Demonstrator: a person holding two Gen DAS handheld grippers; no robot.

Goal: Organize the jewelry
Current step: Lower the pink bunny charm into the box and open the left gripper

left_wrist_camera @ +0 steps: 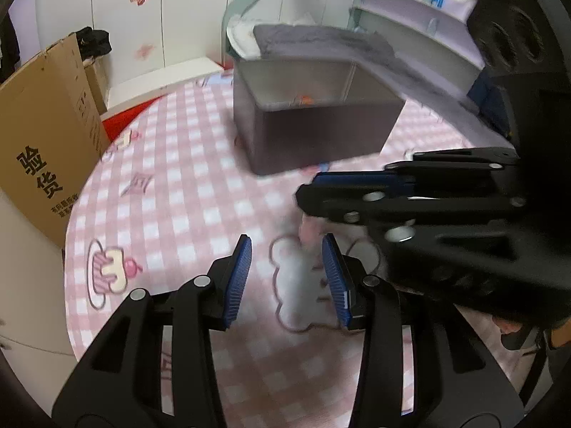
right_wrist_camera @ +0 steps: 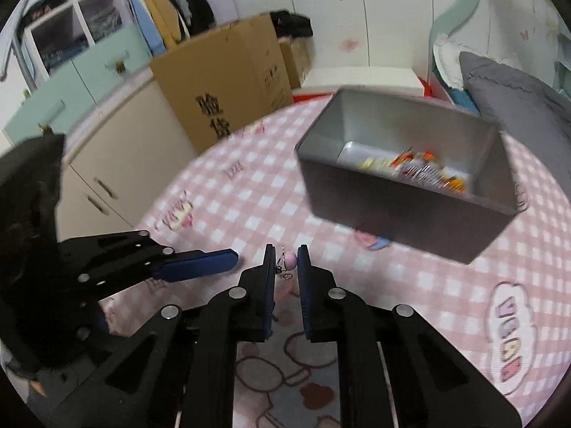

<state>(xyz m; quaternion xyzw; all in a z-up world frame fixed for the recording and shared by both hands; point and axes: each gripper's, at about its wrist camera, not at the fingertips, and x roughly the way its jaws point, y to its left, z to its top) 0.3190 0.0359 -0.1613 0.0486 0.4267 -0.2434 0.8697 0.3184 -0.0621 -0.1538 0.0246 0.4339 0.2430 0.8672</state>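
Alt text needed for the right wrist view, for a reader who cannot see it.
The right gripper holds a small pink bead earring between its narrowed fingers above a pink checked tablecloth. A grey box with colourful, blurred items inside stands ahead to the right, and the left gripper reaches in from the left.

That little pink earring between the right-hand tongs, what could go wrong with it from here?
The pink earring sits right at the tips of the right gripper, so it could slip out on the way to the grey box. Its thin hook might bend if squeezed. The left gripper waits close beside, so the two could bump.
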